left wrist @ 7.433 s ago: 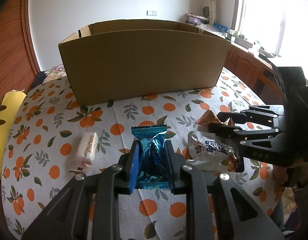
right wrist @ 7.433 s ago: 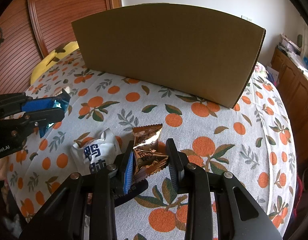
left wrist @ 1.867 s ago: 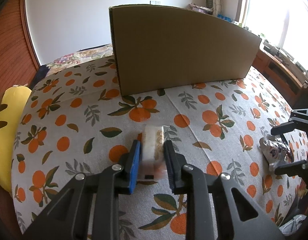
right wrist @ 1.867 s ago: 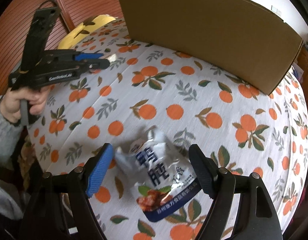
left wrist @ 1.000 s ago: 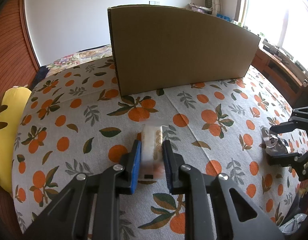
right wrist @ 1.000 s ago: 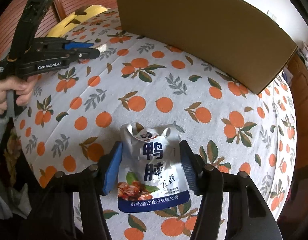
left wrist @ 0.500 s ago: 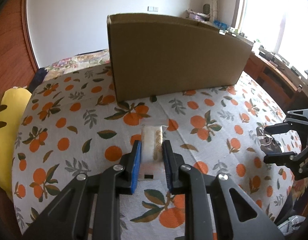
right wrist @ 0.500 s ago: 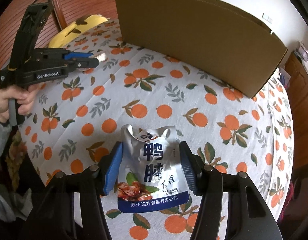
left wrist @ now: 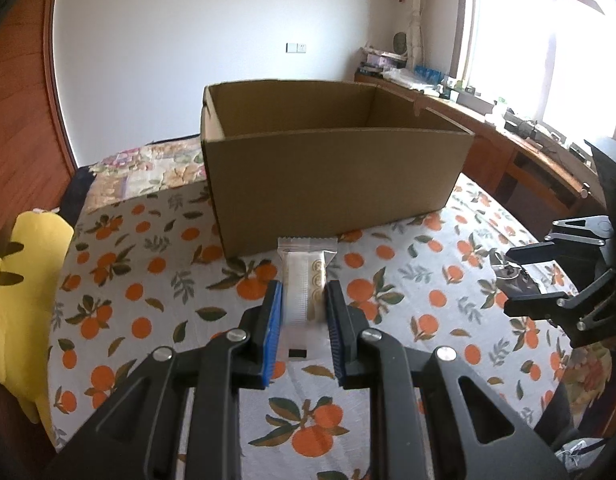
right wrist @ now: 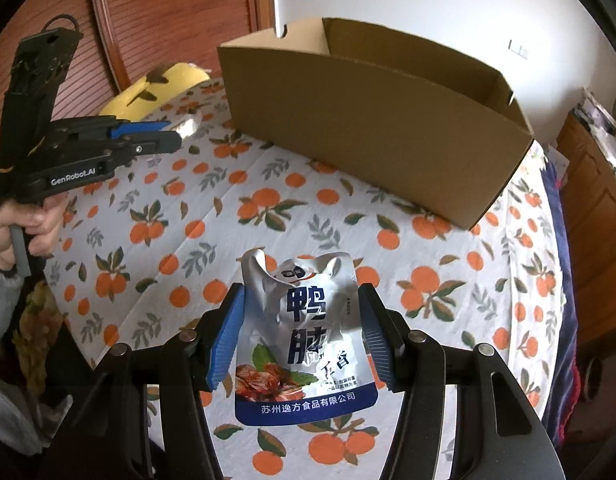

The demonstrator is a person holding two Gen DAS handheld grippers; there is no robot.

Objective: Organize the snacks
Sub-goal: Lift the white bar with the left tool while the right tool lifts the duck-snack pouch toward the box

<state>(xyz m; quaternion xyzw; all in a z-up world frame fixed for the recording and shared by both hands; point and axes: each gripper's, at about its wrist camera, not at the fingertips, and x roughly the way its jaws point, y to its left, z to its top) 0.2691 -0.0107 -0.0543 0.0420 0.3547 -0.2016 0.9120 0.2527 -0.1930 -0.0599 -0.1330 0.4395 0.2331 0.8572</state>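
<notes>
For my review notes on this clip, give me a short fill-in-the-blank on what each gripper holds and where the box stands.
1. The left gripper is shut on a white ____ bar.
2. The right gripper clamps a silver ____ printed with blue characters.
3. The open cardboard box stands on a tablecloth printed with ____.

Missing words: snack; pouch; oranges

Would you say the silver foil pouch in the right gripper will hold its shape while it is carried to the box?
Probably not rigidly: the silver foil pouch is creased and its top corners curl, so it looks floppy. The glossy film may be slippery, yet the right gripper pinches both side edges. It likely is light, as it sags little.
</notes>
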